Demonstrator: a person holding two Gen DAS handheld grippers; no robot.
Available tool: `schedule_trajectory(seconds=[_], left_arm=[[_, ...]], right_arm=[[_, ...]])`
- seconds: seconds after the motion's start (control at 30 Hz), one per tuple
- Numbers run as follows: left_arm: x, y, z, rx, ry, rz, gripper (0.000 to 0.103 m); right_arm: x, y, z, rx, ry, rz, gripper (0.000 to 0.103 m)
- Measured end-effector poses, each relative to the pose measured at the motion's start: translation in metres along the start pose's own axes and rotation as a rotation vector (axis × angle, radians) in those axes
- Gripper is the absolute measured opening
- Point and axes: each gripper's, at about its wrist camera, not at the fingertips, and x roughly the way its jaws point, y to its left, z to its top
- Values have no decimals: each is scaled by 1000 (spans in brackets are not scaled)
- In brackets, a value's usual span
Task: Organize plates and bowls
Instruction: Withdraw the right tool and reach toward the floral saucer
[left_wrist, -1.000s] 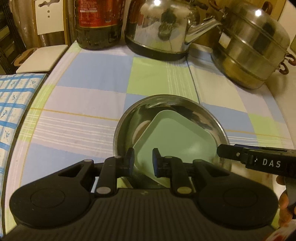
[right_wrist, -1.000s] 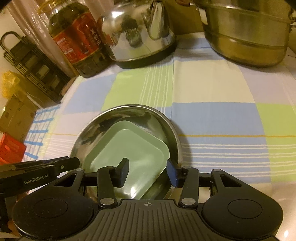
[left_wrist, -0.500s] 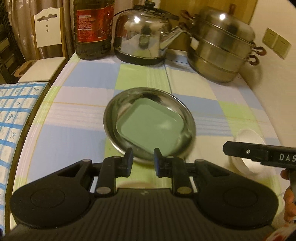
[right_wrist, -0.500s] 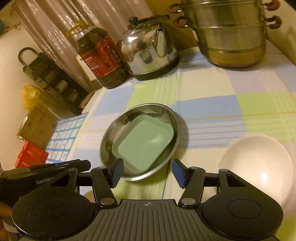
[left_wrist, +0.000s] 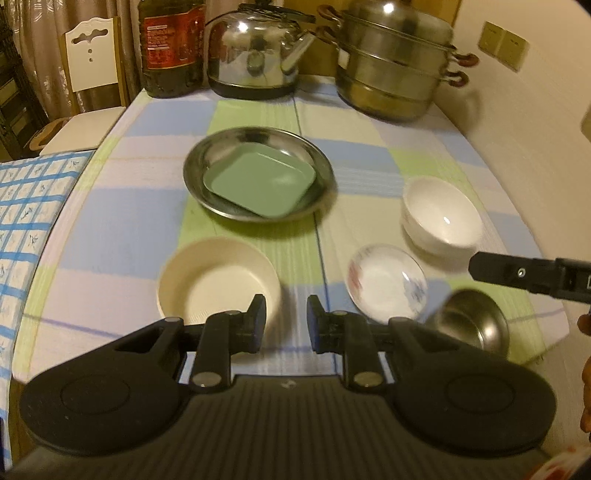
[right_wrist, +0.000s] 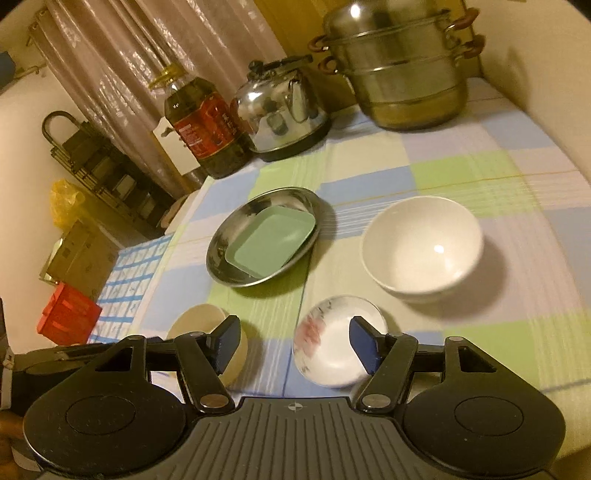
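Left wrist view: both claws hung empty above a checked-cloth desk (left_wrist: 258, 110) of loose dishes.

The square green plastic plate (left_wrist: 260, 184) lay nested in the round steel plate (left_wrist: 207, 147) mid-desk, seemingly the start of a stack. The cream ribbed bowl (left_wrist: 218, 277), flowered white saucer (left_wrist: 386, 282), white ceramic bowl (left_wrist: 441, 214) and small steel bowl (left_wrist: 471, 321) stood apart, unsorted. The left claw (left_wrist: 286, 325) was narrowly parted, gripping nothing; the right claw (right_wrist: 293, 345) was opening wide over the saucer, nothing held. The red label on the oil bottle (right_wrist: 207, 129) was too blurred to read.
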Motion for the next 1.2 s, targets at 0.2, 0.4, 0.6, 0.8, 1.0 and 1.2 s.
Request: schedule_trajectory(seconds=[0.2,0.4,0.6,0.8,1.0,1.2], left_arm=[[-15,-20,-27,16,6,-11,20],[-31,-37,-49,42,2,-27,20],[-44,-52,-66,64,1,-37,20],[-57,-66,-77,87,-9,-36,20],[-65,-72,-82,105,-12,-37,20],[-59,-70,-81,107,2,-31,20]], right_arm=[[-31,-10,-26,3,-13,-32,66],[-55,-16,-48,-18,-23,-76,66],[-72,-18,-70,-45,-14,-129,67],[-86,-22,-83,-46,-15,-146,68],[-91,-26,-91,-31,-7,-145,71],[-90,-28,-91,-30,8,-147,74]])
